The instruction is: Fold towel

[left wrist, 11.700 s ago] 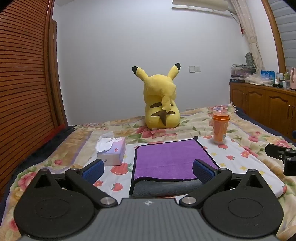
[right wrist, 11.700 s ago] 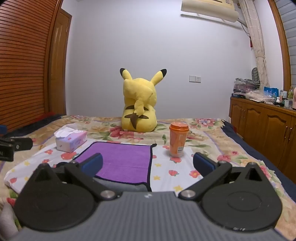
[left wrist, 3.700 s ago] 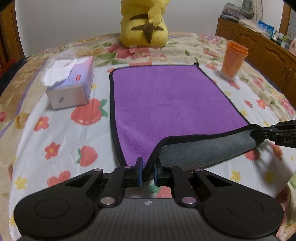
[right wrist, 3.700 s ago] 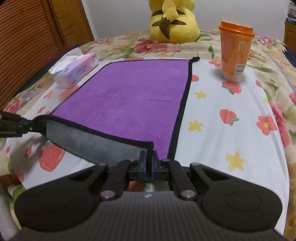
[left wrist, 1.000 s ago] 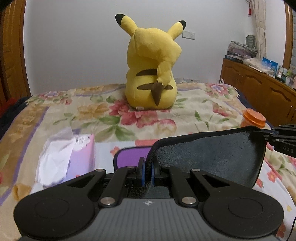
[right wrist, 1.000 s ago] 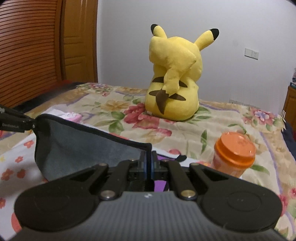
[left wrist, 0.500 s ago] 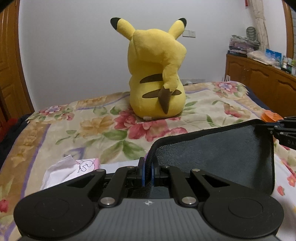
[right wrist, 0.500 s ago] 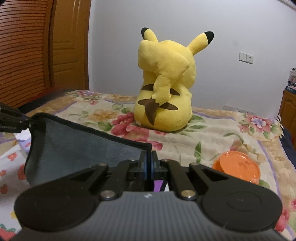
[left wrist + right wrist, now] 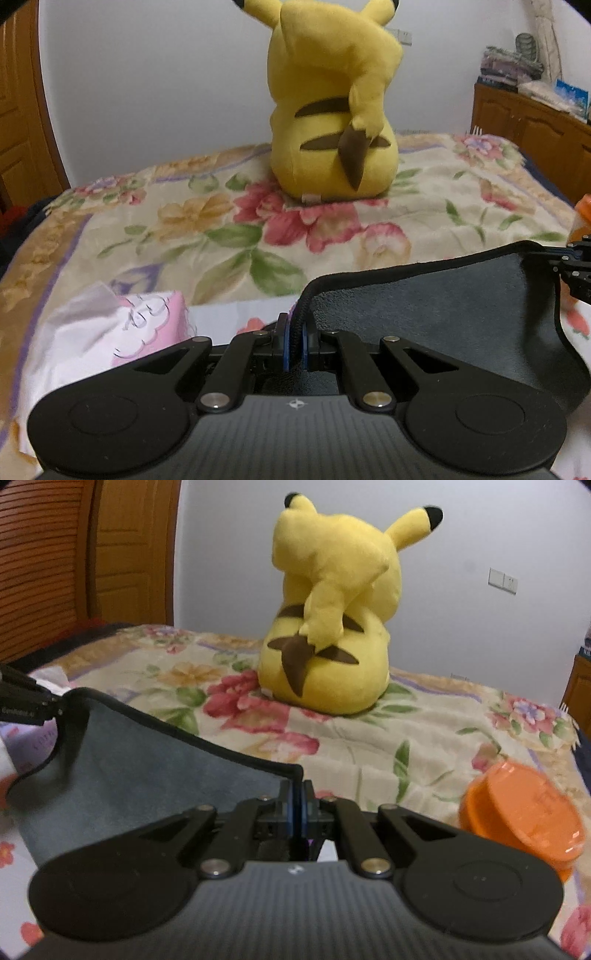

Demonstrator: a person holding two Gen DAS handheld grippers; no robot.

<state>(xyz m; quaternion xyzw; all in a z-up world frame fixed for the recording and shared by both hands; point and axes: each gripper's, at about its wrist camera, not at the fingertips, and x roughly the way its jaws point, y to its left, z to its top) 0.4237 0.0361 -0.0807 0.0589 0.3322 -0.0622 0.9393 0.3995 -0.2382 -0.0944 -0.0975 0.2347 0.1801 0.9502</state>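
The towel (image 9: 436,317) shows its grey underside with a black hem, held up between both grippers and sagging in the middle; its purple side is hidden. My left gripper (image 9: 294,343) is shut on one corner of the towel. My right gripper (image 9: 297,812) is shut on the other corner of the same edge; the grey cloth (image 9: 147,775) stretches left from it. The right gripper's tip shows at the far right of the left wrist view (image 9: 574,258), and the left gripper's tip shows at the far left of the right wrist view (image 9: 26,701).
A yellow Pikachu plush (image 9: 332,110) sits ahead on the floral bedspread (image 9: 221,221); it also shows in the right wrist view (image 9: 332,627). A pink tissue box (image 9: 110,325) is at the left. An orange lidded cup (image 9: 521,816) stands right. Wooden cabinets (image 9: 535,122) line the right wall.
Both grippers have carried the lifted towel edge further forward toward the plush and lower. The plush, the tissue box and the orange cup loom larger. Both grips are unchanged.
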